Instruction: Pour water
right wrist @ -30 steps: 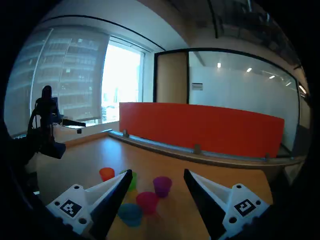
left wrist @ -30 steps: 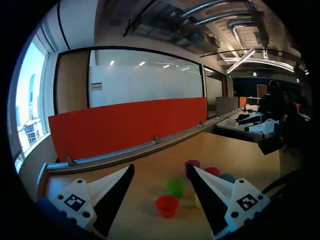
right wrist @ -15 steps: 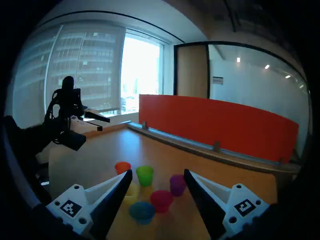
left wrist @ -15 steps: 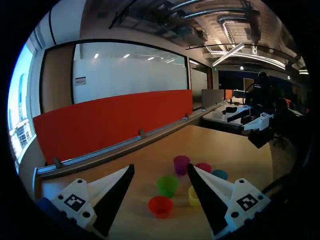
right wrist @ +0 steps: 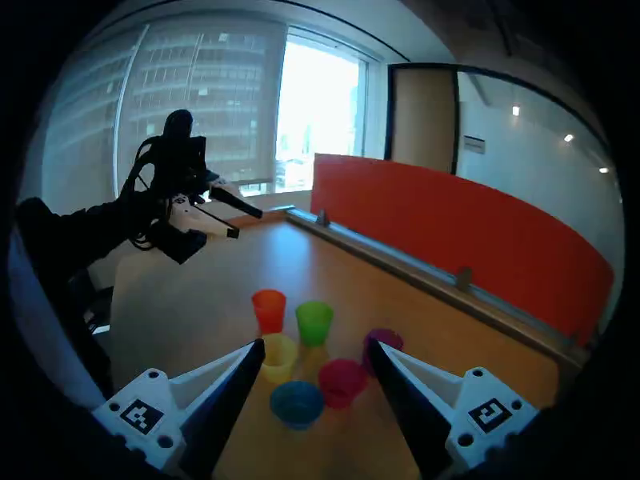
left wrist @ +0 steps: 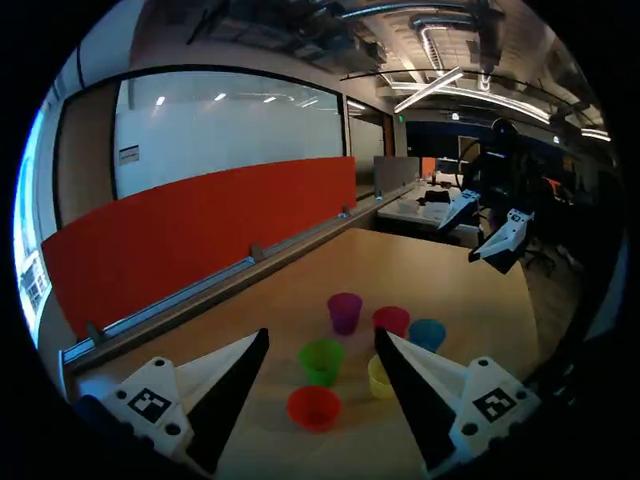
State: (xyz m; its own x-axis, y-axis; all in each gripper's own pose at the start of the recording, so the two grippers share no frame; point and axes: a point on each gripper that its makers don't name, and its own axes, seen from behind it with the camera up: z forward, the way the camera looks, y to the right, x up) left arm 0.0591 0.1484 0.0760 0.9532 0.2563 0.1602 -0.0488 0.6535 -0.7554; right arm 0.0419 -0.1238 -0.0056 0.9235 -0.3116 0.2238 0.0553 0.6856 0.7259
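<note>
**Two hand-held grippers above a cluster of six plastic cups on a wooden table (left wrist: 432,264).**

- **Grippers.** The left gripper (left wrist: 319,333) has its fingers spread wide with nothing between them. The right gripper (right wrist: 314,344) is likewise spread and empty.
- **Cups.** All six stand upright, mouths up, close together. They sit well clear of the red partition (left wrist: 200,216) along the table's far edge.
- **Seen from the left gripper.** The orange cup (left wrist: 314,406) lies nearest, with the green cup (left wrist: 322,360) straight ahead between the fingers. The yellow cup (left wrist: 378,376) sits just beside the right-hand finger. The purple cup (left wrist: 345,310), pink cup (left wrist: 390,319) and blue cup (left wrist: 426,333) lie beyond.
- **Seen from the right gripper.** The order reverses, with blue and pink nearest and orange and green farthest (the grippers face the cluster from roughly opposite sides).
- **The coming move.** Each cup's long axis is vertical, so a grasp would likely come in level from the side. The orange cup favours the left gripper and the blue cup the right. Whether any cup holds water cannot be told.
- **Change from a second ago.** Both views have dipped and swung toward the cluster, so all six cups are now in sight. The cups themselves are unmoved. The opposite gripper has drifted nearer the middle of each view.
</note>
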